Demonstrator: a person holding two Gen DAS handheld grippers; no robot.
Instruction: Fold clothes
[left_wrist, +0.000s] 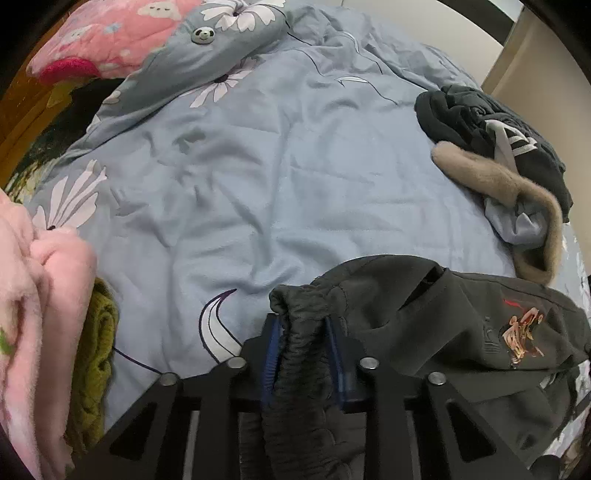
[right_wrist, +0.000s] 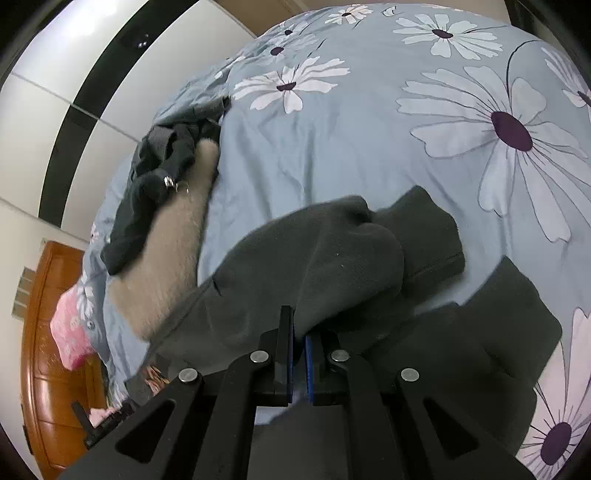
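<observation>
A dark grey pair of pants (left_wrist: 461, 332) with an orange print lies on the blue flowered bed cover (left_wrist: 277, 177). My left gripper (left_wrist: 301, 325) is shut on its gathered elastic waistband (left_wrist: 299, 354), at the bottom middle of the left wrist view. In the right wrist view the same dark grey garment (right_wrist: 325, 266) lies bunched on the cover (right_wrist: 351, 147), with its leg ends to the right. My right gripper (right_wrist: 299, 332) is shut on a fold of it.
A pile of black and beige furry clothes (left_wrist: 509, 158) lies at the far right; it also shows in the right wrist view (right_wrist: 166, 206). A pink fleece (left_wrist: 33, 295) and an olive knit (left_wrist: 94, 354) lie at the left. Pillows (left_wrist: 147, 37) are at the head.
</observation>
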